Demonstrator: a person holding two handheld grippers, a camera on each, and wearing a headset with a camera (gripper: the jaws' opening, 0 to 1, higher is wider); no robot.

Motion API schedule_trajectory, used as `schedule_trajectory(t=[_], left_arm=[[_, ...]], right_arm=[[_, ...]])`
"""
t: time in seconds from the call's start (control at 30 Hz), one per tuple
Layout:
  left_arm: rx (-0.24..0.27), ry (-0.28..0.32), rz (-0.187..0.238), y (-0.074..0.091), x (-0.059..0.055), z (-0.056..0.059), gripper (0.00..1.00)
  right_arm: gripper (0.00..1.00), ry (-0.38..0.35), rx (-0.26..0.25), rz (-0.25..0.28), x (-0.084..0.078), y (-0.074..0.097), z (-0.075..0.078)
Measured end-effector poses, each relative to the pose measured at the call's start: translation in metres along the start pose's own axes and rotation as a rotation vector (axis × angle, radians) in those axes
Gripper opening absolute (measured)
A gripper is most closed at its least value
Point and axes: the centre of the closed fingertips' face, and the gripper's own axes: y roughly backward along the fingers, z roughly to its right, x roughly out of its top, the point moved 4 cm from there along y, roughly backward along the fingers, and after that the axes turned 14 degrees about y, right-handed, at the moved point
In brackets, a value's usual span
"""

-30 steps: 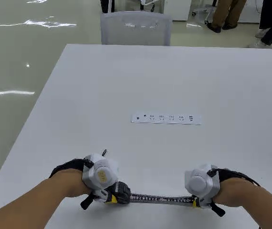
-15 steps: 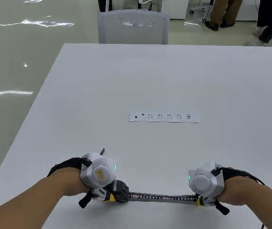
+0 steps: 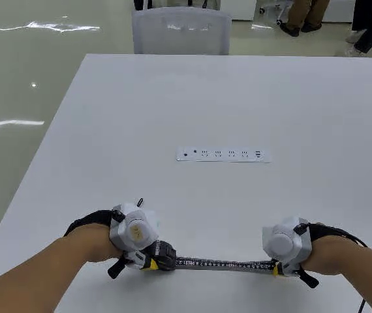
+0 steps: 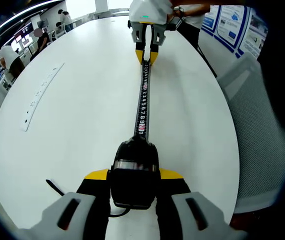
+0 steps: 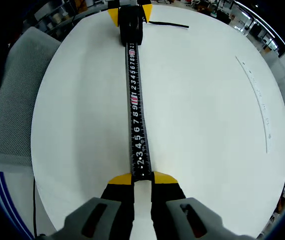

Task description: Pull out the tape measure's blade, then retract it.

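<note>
A black tape measure case (image 4: 135, 170) sits between the yellow-tipped jaws of my left gripper (image 4: 135, 176), which is shut on it; in the head view the case (image 3: 162, 255) lies near the table's front edge beside that gripper (image 3: 148, 261). Its black blade (image 3: 222, 264) with white numbers runs rightwards, flat over the table, to my right gripper (image 3: 276, 268). In the right gripper view the blade (image 5: 135, 117) stretches away to the case (image 5: 131, 22), and the right gripper (image 5: 141, 179) is shut on the blade's end. The blade (image 4: 142, 100) reaches past 20 on its scale.
A white power strip (image 3: 223, 155) lies flat mid-table, well beyond the grippers. The white table (image 3: 238, 98) is broad, with its front edge just below my hands. A grey mesh chair (image 3: 181, 29) stands at the far side. A thin black strap (image 5: 168, 24) trails from the case.
The right gripper has moved a little further right, and more of the blade is out of the case. The head camera has tilted slightly, shifting the table up in view.
</note>
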Motion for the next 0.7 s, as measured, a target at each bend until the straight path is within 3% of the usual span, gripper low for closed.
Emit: schedule_trajectory(t=[0.33, 0.53, 0.7], left_arm=[[-0.001, -0.002, -0.001, 0.0012, 0.0016, 0.0017, 0.30], [0.004, -0.007, -0.008, -0.0007, 0.0013, 0.0013, 0.30], [-0.001, 0.001, 0.002, -0.0006, 0.0007, 0.0003, 0.30]], right_arm=[[0.11, -0.016, -0.005, 0.010, 0.0000, 0.0009, -0.0009], [0.12, -0.074, -0.010, 0.050, -0.0005, -0.0004, -0.0003], [0.13, -0.024, -0.003, 0.058, 0.0000, -0.0007, -0.0013]])
